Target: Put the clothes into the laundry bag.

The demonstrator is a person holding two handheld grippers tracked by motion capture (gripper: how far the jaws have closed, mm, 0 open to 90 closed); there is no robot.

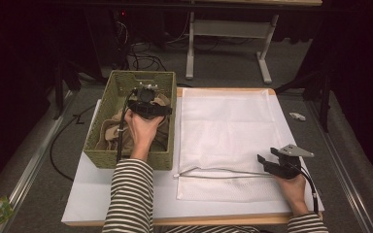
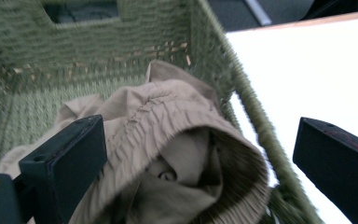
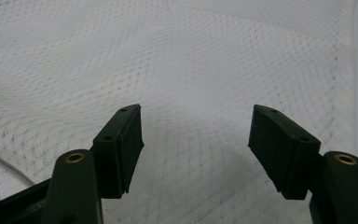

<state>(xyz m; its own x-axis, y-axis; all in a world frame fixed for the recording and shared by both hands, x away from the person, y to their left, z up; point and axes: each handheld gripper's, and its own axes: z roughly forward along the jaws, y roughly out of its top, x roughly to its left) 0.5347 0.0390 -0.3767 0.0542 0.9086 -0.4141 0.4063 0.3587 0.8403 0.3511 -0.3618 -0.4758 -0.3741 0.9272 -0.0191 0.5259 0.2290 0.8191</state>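
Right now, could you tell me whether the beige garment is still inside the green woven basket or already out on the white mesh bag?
Inside. The crumpled beige garment lies within the green woven basket; the open left gripper hovers over it.

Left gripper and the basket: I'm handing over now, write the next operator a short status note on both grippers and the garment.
Left gripper: open, jaws over the beige garment, nothing gripped.
Right gripper: open, over the white mesh bag near its zipper edge.
Garment lies crumpled in the green woven basket, left of the bag.
Done: nothing moved out.
Left, probably: grasp garment, lift it out, put it in the bag.
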